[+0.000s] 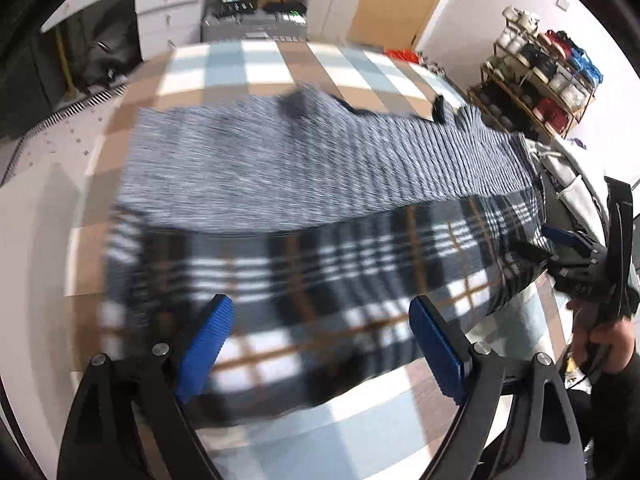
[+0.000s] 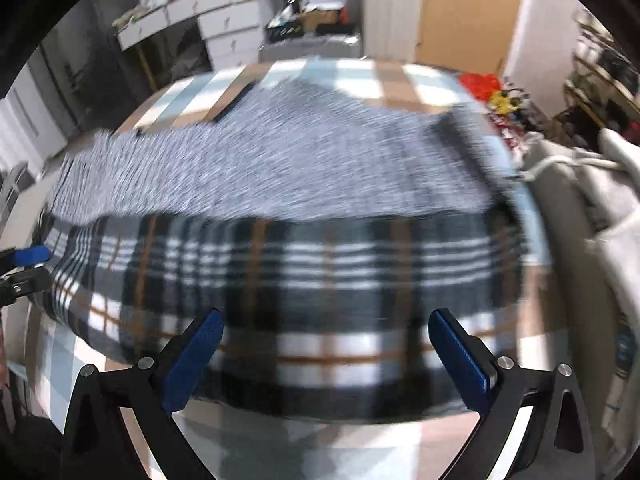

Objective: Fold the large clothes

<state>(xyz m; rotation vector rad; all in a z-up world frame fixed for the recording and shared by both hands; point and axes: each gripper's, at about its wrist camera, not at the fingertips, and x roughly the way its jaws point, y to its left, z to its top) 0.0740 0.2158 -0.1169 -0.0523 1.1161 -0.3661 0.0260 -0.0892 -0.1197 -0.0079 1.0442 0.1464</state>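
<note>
1. The left gripper [image 1: 322,344] has its blue pads [image 1: 206,344] spread wide, with nothing clamped between them; the plaid cloth [image 1: 320,256] lies under the gap.
2. The right gripper [image 2: 326,354] likewise stands with its pads [image 2: 460,364] far apart, gripping nothing, above the near edge of the same cloth [image 2: 304,280].
3. The plaid cloth, dark with white and tan lines, lies flat on the table [image 1: 260,64], its near edge just ahead of both grippers.
4. A grey knit garment [image 1: 280,164] lies across the far part of the plaid cloth, reaching from one side of the table to the other; both views are blurred, so its folds cannot be made out.
5. The table wears a checked cover in pale blue, white and brown.
6. In the left view, the right gripper shows at the right edge, held by a hand [image 1: 612,344] in a dark sleeve.
7. A pale grey pile [image 2: 580,192] of clothing sits just right of the table.
8. Beyond stand white drawers [image 1: 168,8] and a shelf [image 1: 536,80] of bags and shoes.
</note>
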